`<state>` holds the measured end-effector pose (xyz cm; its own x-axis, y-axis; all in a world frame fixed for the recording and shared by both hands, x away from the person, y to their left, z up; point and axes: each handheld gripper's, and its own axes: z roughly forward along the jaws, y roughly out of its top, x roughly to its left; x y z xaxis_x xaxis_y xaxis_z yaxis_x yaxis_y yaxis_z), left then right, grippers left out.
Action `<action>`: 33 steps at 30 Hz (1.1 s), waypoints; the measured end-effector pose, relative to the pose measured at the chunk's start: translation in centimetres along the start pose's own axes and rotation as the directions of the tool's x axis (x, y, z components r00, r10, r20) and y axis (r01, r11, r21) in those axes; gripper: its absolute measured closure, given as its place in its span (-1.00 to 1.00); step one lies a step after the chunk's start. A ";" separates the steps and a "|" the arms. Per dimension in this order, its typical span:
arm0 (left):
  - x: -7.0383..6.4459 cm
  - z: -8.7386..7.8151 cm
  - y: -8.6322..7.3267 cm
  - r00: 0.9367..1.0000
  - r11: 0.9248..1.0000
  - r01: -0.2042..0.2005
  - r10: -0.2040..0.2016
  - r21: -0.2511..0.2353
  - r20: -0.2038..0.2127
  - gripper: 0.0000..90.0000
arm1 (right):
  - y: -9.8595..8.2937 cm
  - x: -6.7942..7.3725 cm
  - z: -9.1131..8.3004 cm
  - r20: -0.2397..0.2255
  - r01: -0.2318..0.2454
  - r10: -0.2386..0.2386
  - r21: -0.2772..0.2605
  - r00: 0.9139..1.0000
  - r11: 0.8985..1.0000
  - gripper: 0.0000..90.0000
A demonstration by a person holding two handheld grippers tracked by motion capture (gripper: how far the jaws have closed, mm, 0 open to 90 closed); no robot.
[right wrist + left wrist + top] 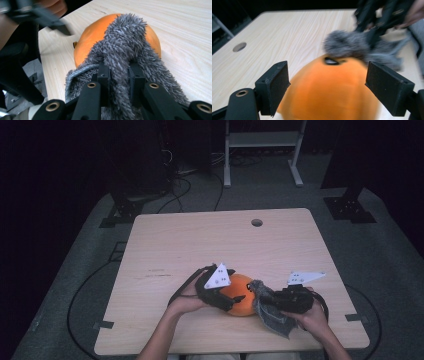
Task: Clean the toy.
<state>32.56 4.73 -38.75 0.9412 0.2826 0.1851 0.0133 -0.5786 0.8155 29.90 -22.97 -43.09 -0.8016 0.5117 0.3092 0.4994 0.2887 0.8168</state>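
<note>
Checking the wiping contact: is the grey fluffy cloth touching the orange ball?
Touching. The right gripper view shows the grey fluffy cloth, pinched by the right hand-held gripper, draped over the orange ball.

Orange ball (240, 294) near table's (200, 240) front edge. Left gripper (231, 301) against ball's left side. Right gripper (268, 298) just right of ball, pinching grey cloth (272, 317) that touches it.
</note>
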 end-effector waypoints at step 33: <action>-1.9 1.5 -1.0 0.992 0.997 0.070 -0.068 0.018 -0.108 0.07 | -3.9 -4.0 -6.6 0.289 -0.064 0.077 -0.054 0.954 0.997 -0.03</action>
<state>31.31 3.61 -40.74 0.8964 0.4018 0.1873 0.0854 -0.5710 0.8165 28.97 -31.44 -44.29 -0.6314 0.7445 0.2170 0.5314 0.2116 0.8202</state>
